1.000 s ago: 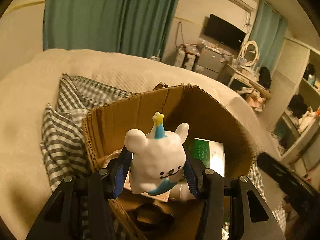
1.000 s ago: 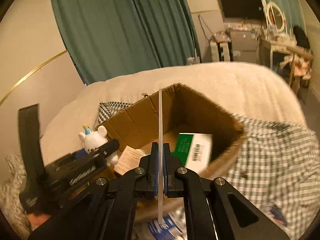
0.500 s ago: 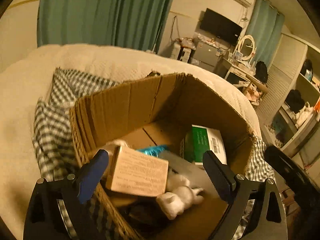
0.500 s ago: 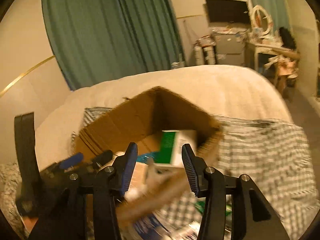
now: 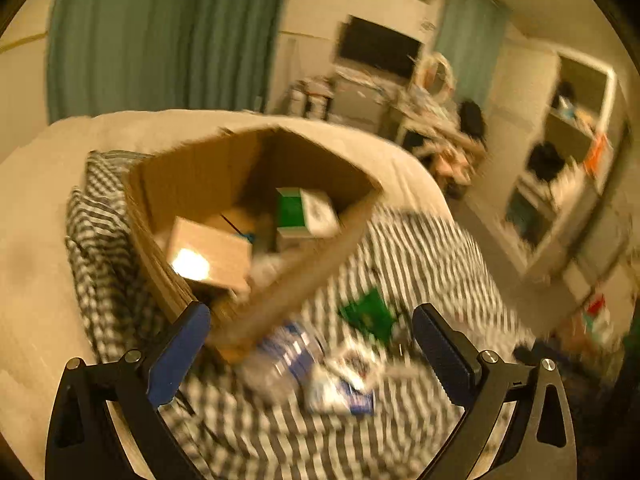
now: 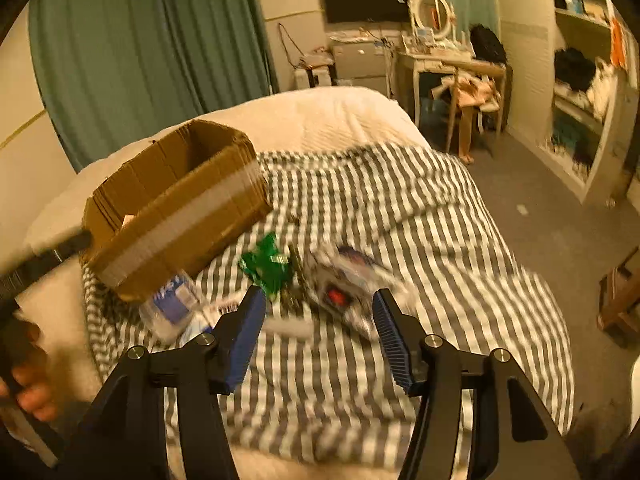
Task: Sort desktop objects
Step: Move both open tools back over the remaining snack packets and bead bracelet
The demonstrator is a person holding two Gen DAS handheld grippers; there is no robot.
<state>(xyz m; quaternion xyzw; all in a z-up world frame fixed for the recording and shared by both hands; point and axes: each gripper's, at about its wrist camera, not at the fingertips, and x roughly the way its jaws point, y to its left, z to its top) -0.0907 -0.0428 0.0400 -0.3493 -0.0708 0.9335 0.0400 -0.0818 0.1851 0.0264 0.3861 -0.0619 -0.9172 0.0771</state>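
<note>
**Inspector:** State of your fingers?

**Holder:** My left gripper is spread wide with nothing between its blue ribbed pads. My right gripper is likewise parted and empty.

**Inspector:** Materials?

**Holder:** A corrugated cardboard box with ragged fluted edges sits on a grey-and-white checked cloth spread over a cream textured bed. A pale tape band runs along the box's outer wall.

**Inspector:** Box contents?

**Holder:** A green-and-white carton against the far side and a tan rectangular carton near the left wall, catching a bright glare. Other items lie between them, too blurred to identify.

**Inspector:** What lies outside it?

**Holder:** On the cloth just beside the box: a clear crinkled bottle with a blue label, a green glossy packet, and a white-and-blue pack with a red spot, possibly a wrapper; motion blur prevents certainty.
</note>
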